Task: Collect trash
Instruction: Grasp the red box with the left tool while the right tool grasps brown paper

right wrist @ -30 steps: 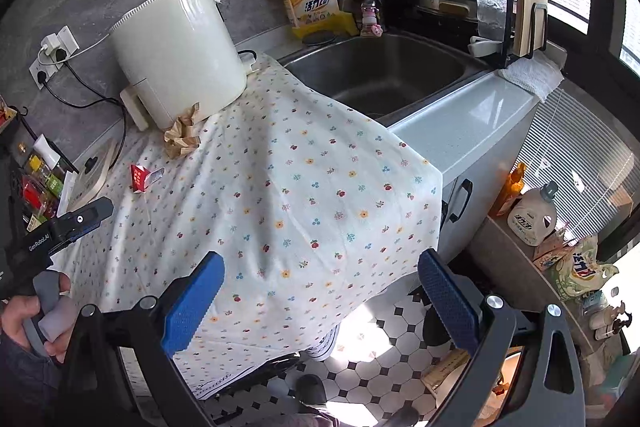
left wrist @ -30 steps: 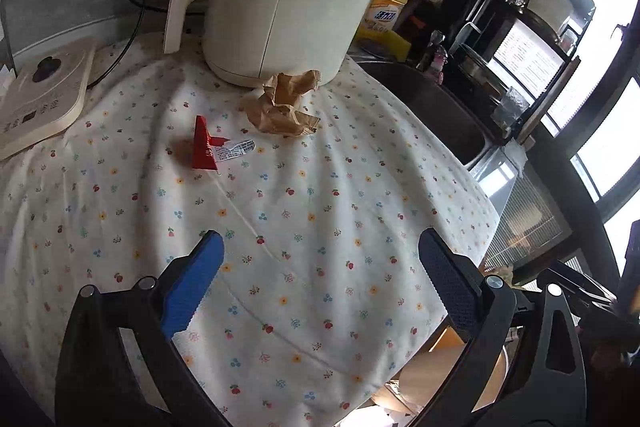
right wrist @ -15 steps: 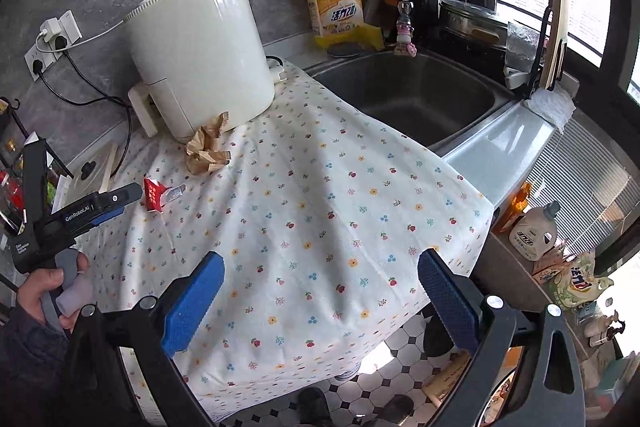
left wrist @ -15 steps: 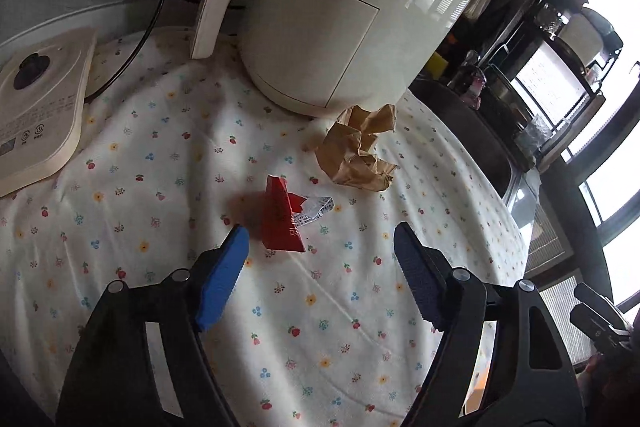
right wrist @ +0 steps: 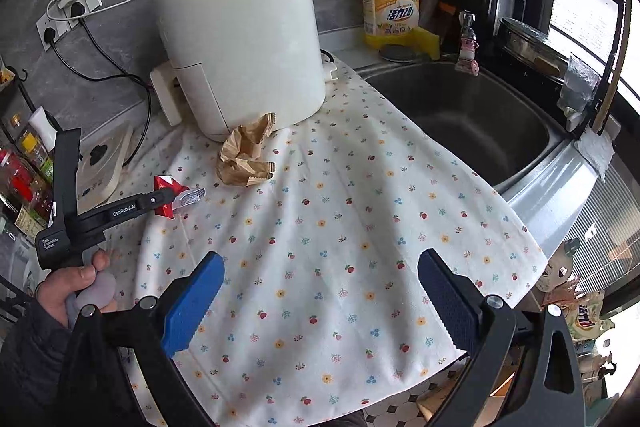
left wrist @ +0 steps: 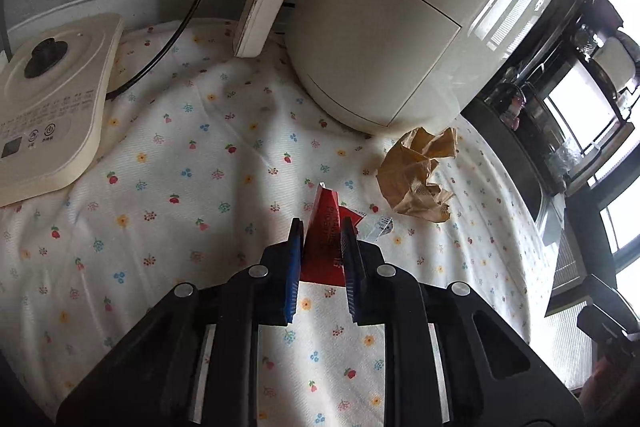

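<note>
A red wrapper (left wrist: pixel 323 239) with a clear printed tail lies on the flowered cloth (left wrist: pixel 192 187). My left gripper (left wrist: pixel 322 227) is shut on the red wrapper, its blue pads pressing both sides. In the right wrist view the same wrapper (right wrist: pixel 166 187) sits in the left gripper's tips (right wrist: pixel 168 197). A crumpled brown paper bag (left wrist: pixel 420 175) lies just right of it, against the air fryer; it also shows in the right wrist view (right wrist: pixel 246 157). My right gripper (right wrist: pixel 320 299) is open and empty above the cloth's near part.
A cream air fryer (right wrist: pixel 240 43) stands at the back. A cream appliance base (left wrist: pixel 48 107) with a black cord lies at left. A steel sink (right wrist: pixel 460 115) and yellow detergent bottle (right wrist: pixel 390 7) are at right. The cloth hangs over the counter's front edge.
My left gripper moved forward to the red wrapper and closed on it. My right gripper moved closer over the cloth and stayed open.
</note>
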